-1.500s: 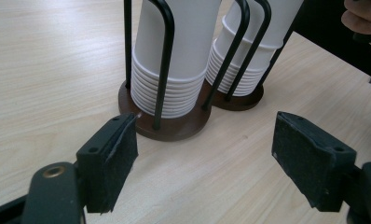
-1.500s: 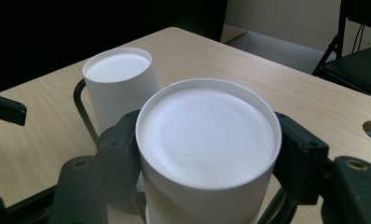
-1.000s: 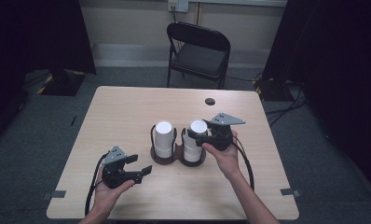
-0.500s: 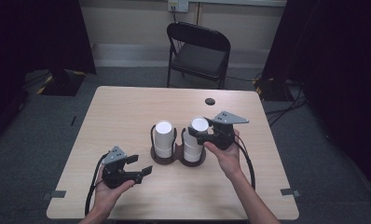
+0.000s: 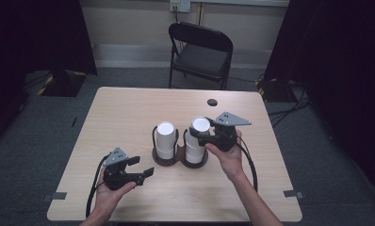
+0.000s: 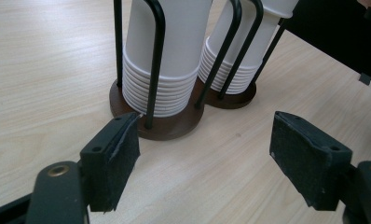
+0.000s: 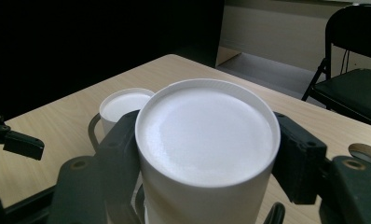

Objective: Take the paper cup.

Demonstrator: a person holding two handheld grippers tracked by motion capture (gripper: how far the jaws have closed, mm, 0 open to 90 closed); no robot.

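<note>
A: Right gripper view: why is the cup stack [image 7: 207, 154] seated between the jaws of the right gripper [image 7: 207, 158]?

B: The top cup is clamped from both sides, presumably so that it can be lifted off the stack in the holder [image 5: 180, 159].

A: And the left gripper [image 6: 204, 154]?

B: It is kept spread wide with nothing in it. The other stack [image 6: 162, 60] is seen just ahead of its pads, untouched, perhaps so that the holder can be steadied.

Your cup holder [image 5: 178, 159] sits mid-tabletop [image 5: 129, 113] with two cup stacks in it — left stack [image 5: 165, 139], right stack [image 5: 198, 138] — side by side. Behind the tabletop stands a chair [image 5: 200, 52]; your left gripper [image 5: 142, 167] lies before the holder.
</note>
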